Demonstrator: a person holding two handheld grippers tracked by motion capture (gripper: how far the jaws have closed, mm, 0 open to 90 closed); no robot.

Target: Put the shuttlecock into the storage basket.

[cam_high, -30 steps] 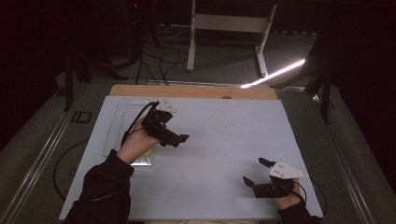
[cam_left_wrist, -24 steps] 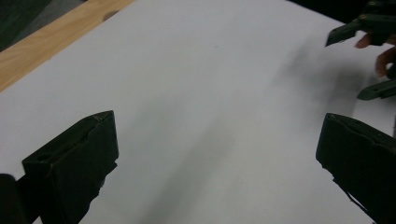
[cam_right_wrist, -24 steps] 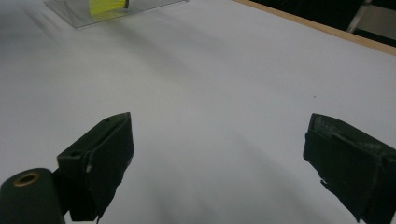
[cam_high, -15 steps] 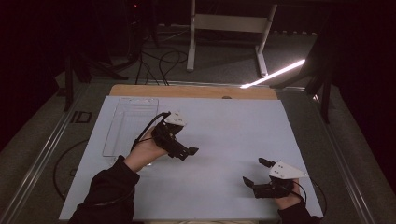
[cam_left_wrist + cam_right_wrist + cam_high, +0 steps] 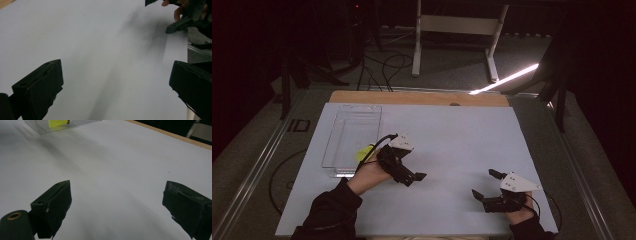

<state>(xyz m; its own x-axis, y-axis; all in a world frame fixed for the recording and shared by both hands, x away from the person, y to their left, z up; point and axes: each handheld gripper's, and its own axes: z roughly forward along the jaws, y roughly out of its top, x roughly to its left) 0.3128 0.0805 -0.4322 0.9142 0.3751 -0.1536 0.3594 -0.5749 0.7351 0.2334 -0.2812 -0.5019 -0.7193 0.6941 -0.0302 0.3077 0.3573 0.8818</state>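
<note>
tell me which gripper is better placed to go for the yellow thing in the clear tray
Left, most likely. The left gripper sits open right beside the clear tray, with the yellow thing just behind that hand. The right gripper, also open, rests near the table's front right corner, far across the white sheet.

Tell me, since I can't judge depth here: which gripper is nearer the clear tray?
Left. The left gripper hovers just beside the clear tray's near corner; the right gripper sits far across the table.

My right gripper point(image 5: 117, 202) has its two black jaws spread wide above the bare white table sheet point(image 5: 120, 165), nothing between them. Far off at top left sits a clear tray point(image 5: 42, 126) holding something yellow point(image 5: 58, 122).
</note>
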